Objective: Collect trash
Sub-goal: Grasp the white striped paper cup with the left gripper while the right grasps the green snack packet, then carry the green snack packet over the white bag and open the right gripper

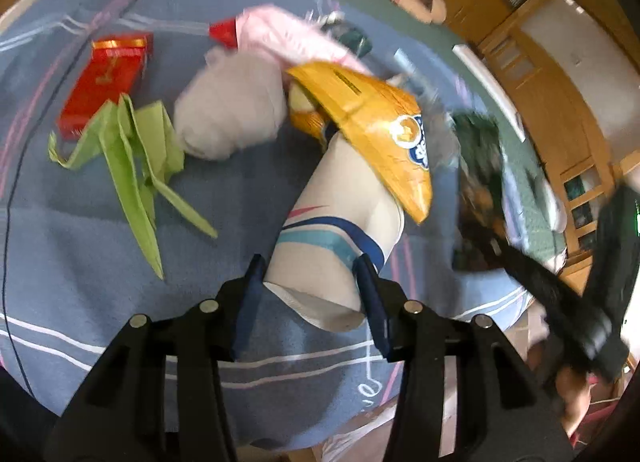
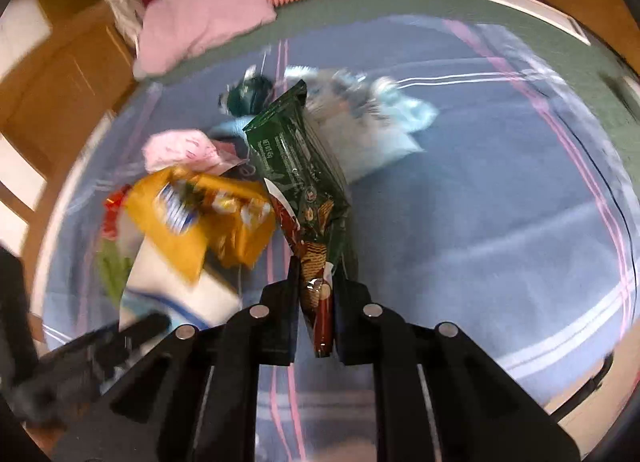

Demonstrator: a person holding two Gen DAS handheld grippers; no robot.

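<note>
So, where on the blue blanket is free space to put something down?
In the right wrist view, the blue blanket is bare right of the green wrapper, out to the pink stripes. Left of it is crowded: orange bag, paper cup, green paper, red box.

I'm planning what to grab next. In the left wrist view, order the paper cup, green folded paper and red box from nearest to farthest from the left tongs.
1. Paper cup: between the left tongs.
2. Green folded paper: ahead, to the left.
3. Red box: beyond the green paper, far left.
</note>
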